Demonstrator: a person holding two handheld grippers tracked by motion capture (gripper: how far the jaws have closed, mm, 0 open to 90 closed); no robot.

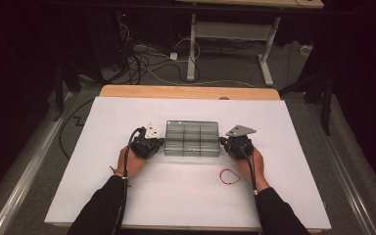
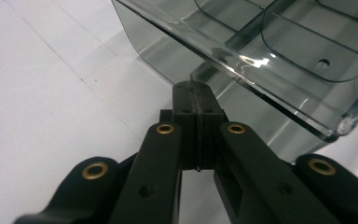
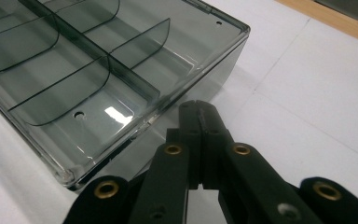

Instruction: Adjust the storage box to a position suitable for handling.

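Note:
A smoky transparent compartment box (image 1: 192,139) sits in the middle of the white table (image 1: 103,186); its dividers show through the clear top. My left gripper (image 1: 160,142) is shut with nothing between its jaws, its tip against the box's left end. In the left gripper view the closed jaws (image 2: 196,88) meet the box wall (image 2: 242,98) just under the rim. My right gripper (image 1: 223,142) is likewise shut and bare, its tip at the box's right end. In the right gripper view its jaws (image 3: 198,108) rest by the box side (image 3: 205,74).
A red elastic loop (image 1: 229,176) lies on the table near the person's right wrist. The table's wooden far edge (image 1: 191,91) borders a floor with cables (image 1: 147,63) and a desk frame (image 1: 235,34).

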